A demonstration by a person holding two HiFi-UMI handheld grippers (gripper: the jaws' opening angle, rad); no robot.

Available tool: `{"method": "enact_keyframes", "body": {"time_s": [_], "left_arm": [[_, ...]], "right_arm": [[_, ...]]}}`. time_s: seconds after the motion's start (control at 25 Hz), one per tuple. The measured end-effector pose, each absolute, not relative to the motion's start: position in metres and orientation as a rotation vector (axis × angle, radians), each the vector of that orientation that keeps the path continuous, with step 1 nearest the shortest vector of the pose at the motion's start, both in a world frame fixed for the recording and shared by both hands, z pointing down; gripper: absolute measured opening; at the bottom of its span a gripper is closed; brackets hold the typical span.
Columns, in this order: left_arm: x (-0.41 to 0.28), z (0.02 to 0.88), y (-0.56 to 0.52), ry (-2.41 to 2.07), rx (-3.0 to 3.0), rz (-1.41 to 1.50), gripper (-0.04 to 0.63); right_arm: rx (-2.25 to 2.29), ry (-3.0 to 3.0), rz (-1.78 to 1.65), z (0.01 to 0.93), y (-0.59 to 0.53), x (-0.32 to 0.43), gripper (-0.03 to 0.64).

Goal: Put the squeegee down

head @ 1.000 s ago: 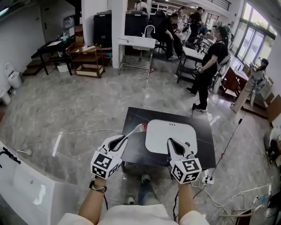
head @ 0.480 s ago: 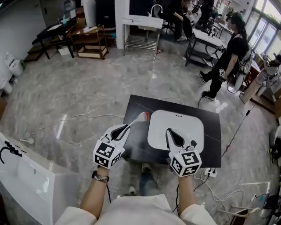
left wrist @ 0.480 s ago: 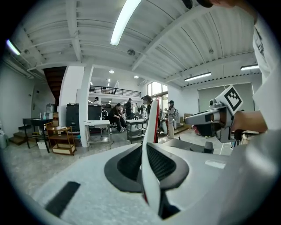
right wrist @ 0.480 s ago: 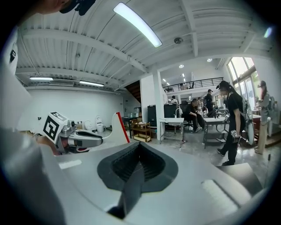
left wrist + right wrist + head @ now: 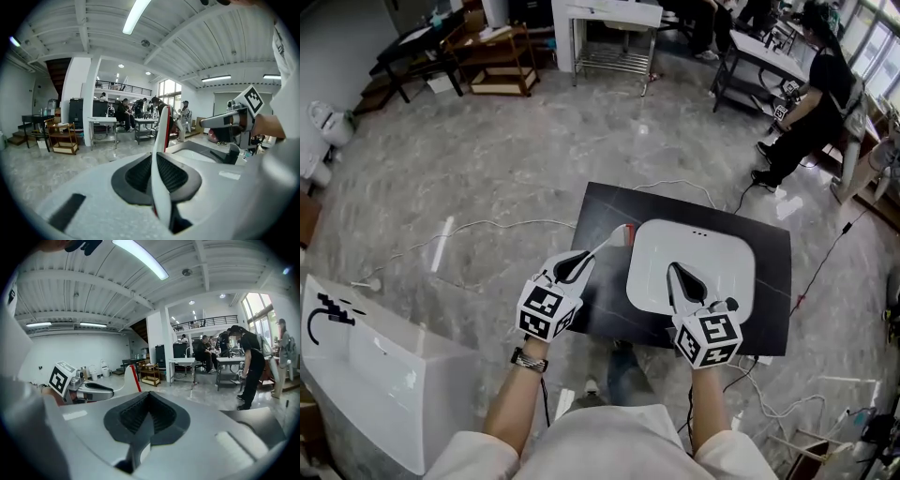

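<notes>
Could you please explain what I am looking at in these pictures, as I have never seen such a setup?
There is no robot here: a person holds a two-jaw gripper in each hand. The head view comes from a camera on the person's head, looking down at a black table that carries a white rounded tray. The other two views come from a camera riding on each gripper, looking along its jaws. The left gripper is clamped on a squeegee, white with a red edge. The right gripper is shut and empty, over the tray.
</notes>
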State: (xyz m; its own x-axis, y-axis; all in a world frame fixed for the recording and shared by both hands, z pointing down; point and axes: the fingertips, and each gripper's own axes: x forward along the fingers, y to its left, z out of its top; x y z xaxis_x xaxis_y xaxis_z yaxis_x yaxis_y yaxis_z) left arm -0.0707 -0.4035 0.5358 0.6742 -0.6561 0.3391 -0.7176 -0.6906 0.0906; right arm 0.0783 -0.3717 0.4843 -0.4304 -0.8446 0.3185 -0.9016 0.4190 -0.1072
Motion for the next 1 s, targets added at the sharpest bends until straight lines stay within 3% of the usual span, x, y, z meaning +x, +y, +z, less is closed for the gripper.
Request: {"method": "enact_keyframes", "body": {"time_s": [1.0], "left_arm": [[-0.041,0.689,-0.474,-0.99,2.394,0.541,0.038]], "right_arm": [[1.499,-2.356,0.612,0.584,-0.431,0.102,0.008]]}}
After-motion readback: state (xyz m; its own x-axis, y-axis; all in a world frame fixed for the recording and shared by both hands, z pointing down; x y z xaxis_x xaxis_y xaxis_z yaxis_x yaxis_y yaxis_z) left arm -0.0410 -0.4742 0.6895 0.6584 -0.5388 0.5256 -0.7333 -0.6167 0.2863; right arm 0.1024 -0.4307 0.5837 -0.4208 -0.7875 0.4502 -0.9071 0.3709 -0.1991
